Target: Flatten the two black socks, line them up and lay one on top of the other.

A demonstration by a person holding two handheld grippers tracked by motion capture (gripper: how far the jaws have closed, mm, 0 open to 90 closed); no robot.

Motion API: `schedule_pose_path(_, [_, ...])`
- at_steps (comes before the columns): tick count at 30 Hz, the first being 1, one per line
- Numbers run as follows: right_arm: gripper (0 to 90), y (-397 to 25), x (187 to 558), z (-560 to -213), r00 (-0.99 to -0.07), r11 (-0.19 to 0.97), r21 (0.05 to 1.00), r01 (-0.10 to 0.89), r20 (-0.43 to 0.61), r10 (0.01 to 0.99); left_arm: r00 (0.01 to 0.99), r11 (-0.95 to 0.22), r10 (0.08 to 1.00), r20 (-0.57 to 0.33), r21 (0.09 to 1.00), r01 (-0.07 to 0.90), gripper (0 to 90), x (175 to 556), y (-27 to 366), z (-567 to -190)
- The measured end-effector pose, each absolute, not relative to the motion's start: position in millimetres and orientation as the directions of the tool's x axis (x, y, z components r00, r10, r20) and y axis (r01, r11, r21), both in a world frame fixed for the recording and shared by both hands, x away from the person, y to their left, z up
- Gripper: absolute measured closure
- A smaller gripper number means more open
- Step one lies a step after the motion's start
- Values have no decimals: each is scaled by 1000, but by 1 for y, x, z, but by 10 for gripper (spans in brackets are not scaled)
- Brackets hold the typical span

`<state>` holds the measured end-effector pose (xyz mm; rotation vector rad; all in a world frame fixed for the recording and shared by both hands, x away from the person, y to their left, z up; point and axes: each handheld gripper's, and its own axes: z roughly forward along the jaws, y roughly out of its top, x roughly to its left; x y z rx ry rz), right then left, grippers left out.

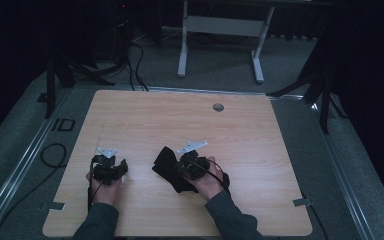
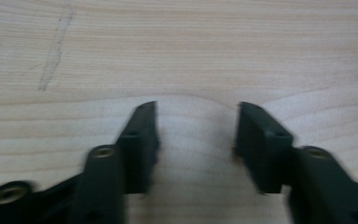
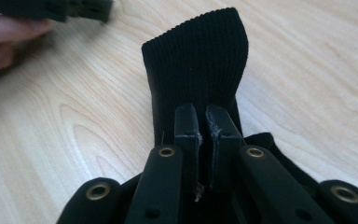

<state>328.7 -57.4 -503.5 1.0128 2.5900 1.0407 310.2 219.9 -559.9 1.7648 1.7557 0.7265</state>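
Note:
A black ribbed sock [image 1: 166, 162] lies on the wooden table [image 1: 180, 120] near its front edge. My right gripper [image 1: 191, 166] sits over the sock's right part, held by a hand. In the right gripper view the right gripper [image 3: 203, 112] is shut, its jaws pressed together on the sock [image 3: 196, 60], whose cuff stretches ahead of the tips. My left gripper [image 1: 110, 169] rests to the left, apart from the sock. In its own view the left gripper [image 2: 198, 109] stands open over bare wood with nothing between the jaws.
A round cable hole [image 1: 218, 107] sits near the table's far edge. A white desk frame [image 1: 220, 30] stands on the floor behind, and cables [image 1: 55, 155] trail at the left. A faint scratch [image 2: 53, 51] marks the wood ahead of the left gripper.

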Motion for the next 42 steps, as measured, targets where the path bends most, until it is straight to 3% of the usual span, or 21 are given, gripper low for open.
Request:
schedule_pose_path(4, [844, -54, 331, -513, -744, 528, 642, 556, 100, 661, 62, -5, 997, -51, 732, 682, 675, 306, 218, -555])
schedule_pose_path(11, [844, -52, 332, -521, -738, 530, 630, 568, 104, 667, 262, -100, 961, -85, 777, 621, 824, 295, 190, -546])
schedule_pose_path(13, [844, -51, 332, -522, -736, 527, 629, 571, 108, 669, 344, -151, 936, -79, 791, 592, 856, 290, 175, -543])
schedule_pose_path(19, [844, -48, 333, -526, -734, 526, 626, 576, 111, 670, 448, -228, 892, -58, 799, 557, 898, 286, 151, -542])
schedule_pose_path(42, [843, -39, 331, -534, -749, 553, 614, 563, 97, 655, 427, -220, 903, -54, 796, 564, 899, 303, 134, -556])
